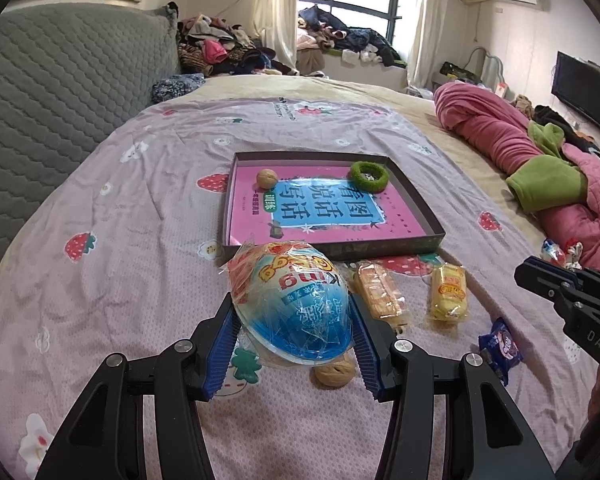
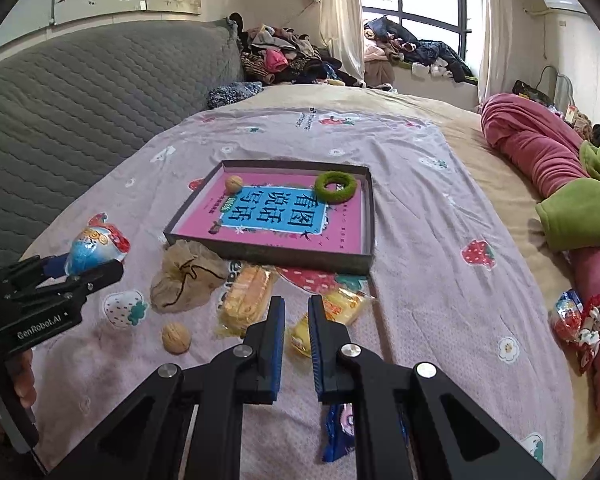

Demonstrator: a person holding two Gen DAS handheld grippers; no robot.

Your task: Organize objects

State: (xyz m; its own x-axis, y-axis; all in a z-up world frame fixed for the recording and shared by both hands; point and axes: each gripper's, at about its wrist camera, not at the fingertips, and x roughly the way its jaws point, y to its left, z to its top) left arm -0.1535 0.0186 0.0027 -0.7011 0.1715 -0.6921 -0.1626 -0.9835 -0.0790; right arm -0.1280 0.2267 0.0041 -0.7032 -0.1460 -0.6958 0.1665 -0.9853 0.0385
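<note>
My left gripper [image 1: 294,316] is shut on a blue and orange egg-shaped toy in plastic wrap [image 1: 292,296] and holds it above the bed; it also shows in the right wrist view [image 2: 94,250]. A dark shallow box [image 1: 428,240] holds a pink book [image 1: 324,208], a walnut [image 1: 267,178] and a green ring [image 1: 368,176]. My right gripper [image 2: 296,320] is nearly closed and empty, hovering above a yellow snack pack [image 2: 340,308]. A second walnut [image 1: 334,372] lies under the egg. A wrapped cake [image 1: 380,296] lies beside it.
A blue cookie pack [image 1: 500,346] lies at the right. A tan drawstring pouch [image 2: 188,276] sits before the box. A pink and green blanket [image 1: 540,160] and a wrapped egg toy [image 2: 572,320] lie at the right. A grey headboard [image 1: 60,92] stands left.
</note>
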